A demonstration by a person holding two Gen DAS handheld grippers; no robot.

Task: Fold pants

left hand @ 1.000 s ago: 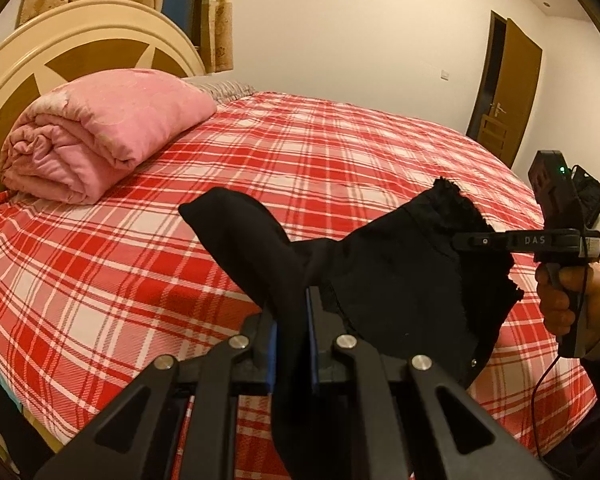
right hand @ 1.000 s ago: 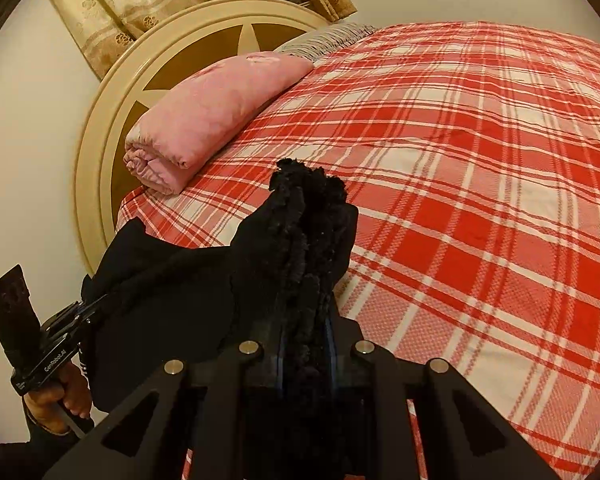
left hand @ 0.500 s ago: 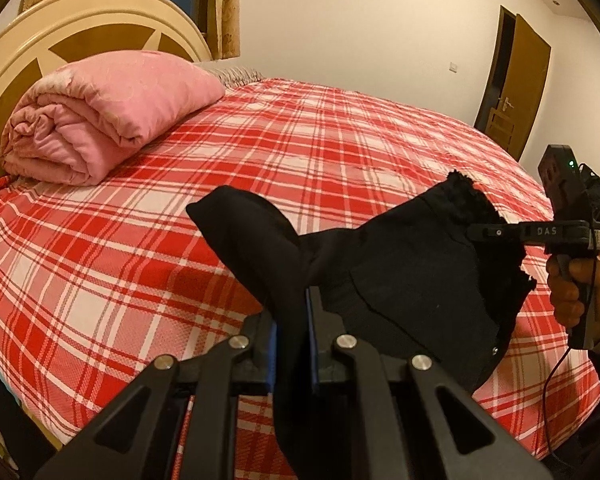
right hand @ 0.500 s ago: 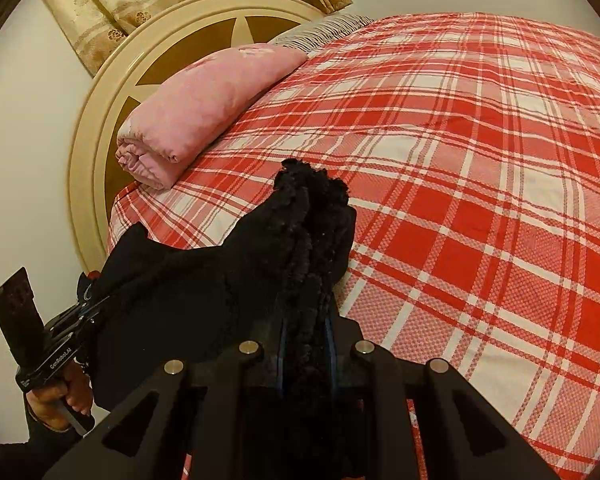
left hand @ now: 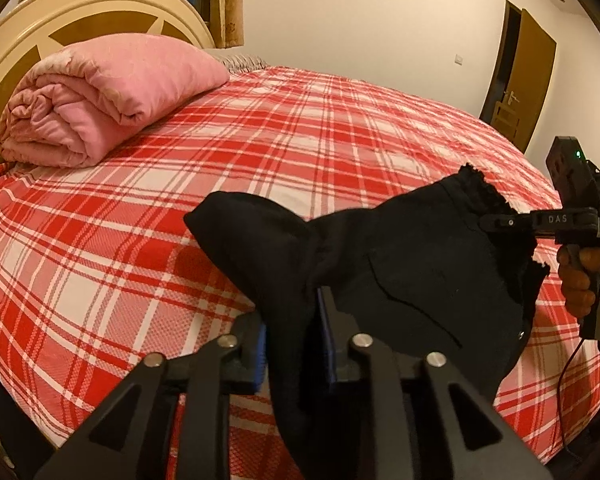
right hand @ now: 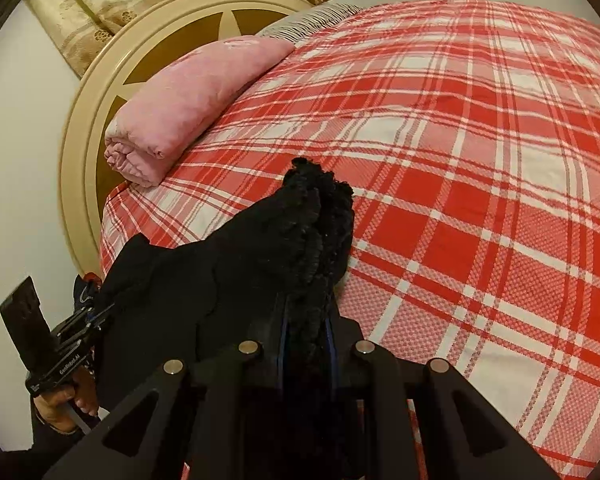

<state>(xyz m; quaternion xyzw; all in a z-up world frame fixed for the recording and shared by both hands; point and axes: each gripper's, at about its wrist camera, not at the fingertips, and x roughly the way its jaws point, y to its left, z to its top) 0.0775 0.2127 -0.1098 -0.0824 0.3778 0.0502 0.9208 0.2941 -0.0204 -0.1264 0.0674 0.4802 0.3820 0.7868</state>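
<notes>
The left claw (left hand: 292, 344) is pinching one end of the black pants (left hand: 412, 276) while the right claw (right hand: 306, 344) is pinching the other, the cloth hanging between them over the bed (left hand: 300, 128).

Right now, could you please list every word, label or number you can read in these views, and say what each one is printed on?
"DAS": white letters on the black right gripper, seen from the left wrist.
"GenRobot.AI", roughly; small and tilted: white print on the black left gripper, seen from the right wrist.
Black pants, red plaid bedspread: no text.
</notes>
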